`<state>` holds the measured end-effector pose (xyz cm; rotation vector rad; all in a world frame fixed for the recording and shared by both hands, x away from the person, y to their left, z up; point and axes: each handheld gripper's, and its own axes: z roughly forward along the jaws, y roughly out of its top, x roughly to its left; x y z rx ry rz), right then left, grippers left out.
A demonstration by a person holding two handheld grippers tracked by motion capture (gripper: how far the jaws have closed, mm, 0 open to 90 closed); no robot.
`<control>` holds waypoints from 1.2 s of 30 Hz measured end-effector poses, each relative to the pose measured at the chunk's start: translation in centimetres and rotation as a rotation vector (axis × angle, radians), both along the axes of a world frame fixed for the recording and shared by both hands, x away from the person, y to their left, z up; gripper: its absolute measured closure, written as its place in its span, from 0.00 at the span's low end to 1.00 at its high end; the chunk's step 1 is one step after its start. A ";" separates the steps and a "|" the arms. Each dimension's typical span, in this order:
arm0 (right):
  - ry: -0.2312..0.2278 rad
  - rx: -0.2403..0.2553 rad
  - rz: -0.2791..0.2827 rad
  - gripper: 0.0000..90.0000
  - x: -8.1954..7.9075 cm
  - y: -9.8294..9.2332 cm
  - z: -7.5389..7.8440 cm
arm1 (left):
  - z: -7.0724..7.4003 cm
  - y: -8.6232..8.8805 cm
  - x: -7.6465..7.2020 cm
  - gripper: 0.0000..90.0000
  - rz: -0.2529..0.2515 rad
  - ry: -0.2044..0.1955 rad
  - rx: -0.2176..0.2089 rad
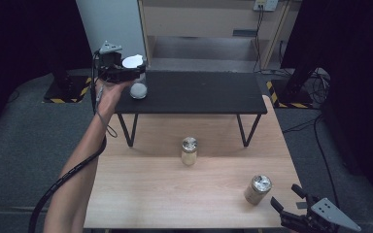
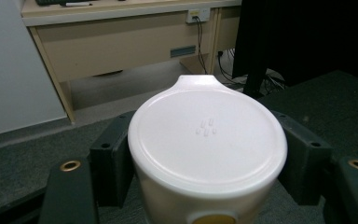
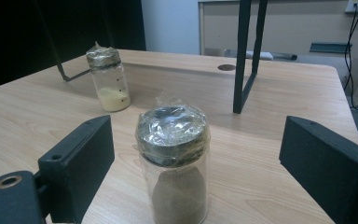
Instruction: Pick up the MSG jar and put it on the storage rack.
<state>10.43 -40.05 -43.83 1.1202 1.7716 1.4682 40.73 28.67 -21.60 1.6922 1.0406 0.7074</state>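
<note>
White plastic tub sits clamped between our left tongs: light, rigid, slick; we grip below the lid. Right tongs gape around a brown jar, untouched.

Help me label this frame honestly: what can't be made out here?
- White container: its lower body is cut off by the bottom edge of the left claw view; in the high view the left claw covers it.
- Contents: the flat lid hides them.
- Brown-powder jar: base cut off by the right claw view's bottom edge.
- Right claw: partly cut off at the high view's bottom edge.
</note>
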 end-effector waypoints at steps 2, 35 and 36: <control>-0.001 0.000 0.000 0.12 0.0 0.0 0.0 | -0.2 0.0 -0.1 0.33 -0.001 -0.009 -0.003; -0.004 -0.002 0.005 0.12 0.0 0.0 0.0 | 2.2 2.6 -3.1 0.04 -0.075 -0.097 -0.135; -0.005 -0.002 0.006 0.12 0.0 0.0 0.0 | 2.4 2.7 -3.3 0.04 -0.083 -0.101 -0.132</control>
